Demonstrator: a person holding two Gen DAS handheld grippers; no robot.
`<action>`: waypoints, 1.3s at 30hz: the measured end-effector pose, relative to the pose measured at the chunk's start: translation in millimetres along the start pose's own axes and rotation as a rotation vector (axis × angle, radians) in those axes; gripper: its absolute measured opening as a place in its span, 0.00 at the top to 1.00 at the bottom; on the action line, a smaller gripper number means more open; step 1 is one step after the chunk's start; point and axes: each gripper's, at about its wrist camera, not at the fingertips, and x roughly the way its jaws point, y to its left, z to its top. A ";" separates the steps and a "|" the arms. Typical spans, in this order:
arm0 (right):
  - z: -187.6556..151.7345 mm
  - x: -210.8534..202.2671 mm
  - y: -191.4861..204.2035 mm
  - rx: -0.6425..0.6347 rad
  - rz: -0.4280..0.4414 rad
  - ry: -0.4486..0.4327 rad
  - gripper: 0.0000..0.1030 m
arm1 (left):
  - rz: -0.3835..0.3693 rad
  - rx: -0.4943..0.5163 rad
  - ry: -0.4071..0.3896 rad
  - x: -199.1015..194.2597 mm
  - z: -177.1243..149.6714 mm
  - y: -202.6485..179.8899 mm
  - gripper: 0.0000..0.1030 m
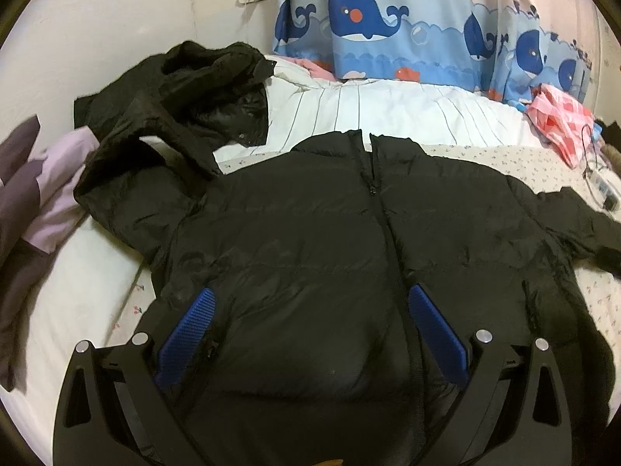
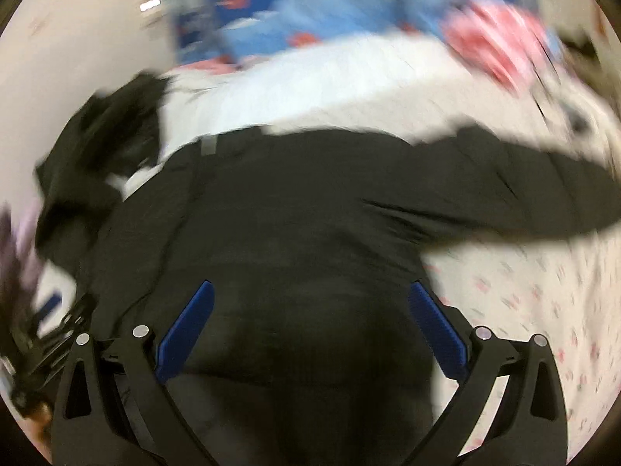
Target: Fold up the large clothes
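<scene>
A black puffer jacket [image 1: 310, 240] lies flat on the bed, front up, zipper closed down its middle, collar away from me. Its right sleeve [image 1: 574, 217] stretches out to the right. My left gripper [image 1: 310, 299] hovers open over the jacket's lower front, blue pads [image 1: 202, 310] spread wide with only fabric below. The right wrist view is blurred by motion. There the same jacket [image 2: 295, 225] fills the middle, one sleeve [image 2: 524, 194] reaching right. My right gripper [image 2: 310, 295] is open above the jacket's lower part, blue fingers [image 2: 431, 310] wide apart.
A second black garment [image 1: 174, 108] is heaped at the back left, beside purple bedding [image 1: 35, 202]. A white striped quilt [image 1: 388, 112] lies behind the jacket, a pink checked cloth [image 1: 562, 124] and a small device with a cable [image 1: 605, 190] at the right. A whale curtain [image 1: 388, 19] hangs behind.
</scene>
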 end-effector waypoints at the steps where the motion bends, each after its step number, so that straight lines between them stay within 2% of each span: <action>1: 2.5 -4.4 -36.8 0.089 -0.007 0.005 0.06 | -0.007 -0.011 0.007 0.6 0.5 1.8 0.07; 3: 6.5 -12.8 -97.1 0.222 -0.010 -0.003 0.06 | -0.022 -0.037 0.018 2.1 1.0 6.2 0.07; 4: 9.8 -17.2 -131.0 0.284 -0.038 -0.016 0.06 | -0.026 -0.047 0.022 2.6 1.2 7.6 0.07; 9: 30.9 -12.0 -248.6 0.442 -0.114 -0.043 0.06 | -0.025 -0.065 0.031 5.8 -0.3 8.5 0.07; 11: 38.7 -2.8 -278.7 0.481 -0.146 -0.044 0.06 | -0.013 -0.054 0.034 8.0 -1.4 6.1 0.07; 14: 56.0 16.4 -317.2 0.547 -0.129 -0.070 0.06 | -0.002 -0.042 0.042 12.3 -0.8 3.3 0.07; 19: 90.8 34.4 -332.3 0.569 -0.157 -0.171 0.06 | 0.003 -0.029 0.050 16.5 -2.2 0.0 0.07; 21: 99.3 40.7 -333.8 0.576 -0.100 -0.225 0.08 | 0.005 -0.024 0.052 17.7 -2.7 -0.9 0.07; 22: 98.6 40.1 -333.9 0.581 -0.076 -0.244 0.15 | 0.006 -0.021 0.052 18.3 -3.0 -1.5 0.07; 24: 103.3 41.1 -336.2 0.602 -0.037 -0.264 0.71 | 0.008 -0.015 0.052 18.3 -3.1 -2.3 0.07; 25: 107.3 35.0 -336.0 0.601 -0.010 -0.297 0.81 | 0.009 -0.015 0.049 18.2 -2.8 -2.2 0.07; 26: 112.7 25.1 -331.8 0.578 -0.013 -0.332 0.86 | 0.008 -0.018 0.046 17.3 -2.3 -1.5 0.07; 29: 126.6 -16.2 -311.6 0.457 -0.002 -0.467 0.90 | 0.005 -0.041 0.028 12.9 -0.5 3.5 0.07; 32: 129.3 -42.5 -301.7 0.412 -0.006 -0.546 0.90 | -0.009 -0.076 0.022 10.9 1.1 9.9 0.07; 34: 128.3 -32.4 -308.1 0.418 -0.021 -0.498 0.90 | -0.021 -0.095 0.033 12.3 1.4 13.5 0.07; 37: 122.0 1.5 -333.0 0.519 0.007 -0.366 0.91 | -0.019 -0.102 0.048 16.1 1.3 16.2 0.07; 39: 116.7 5.7 -336.7 0.547 -0.003 -0.362 0.93 | -0.006 -0.099 0.048 16.9 2.2 18.2 0.07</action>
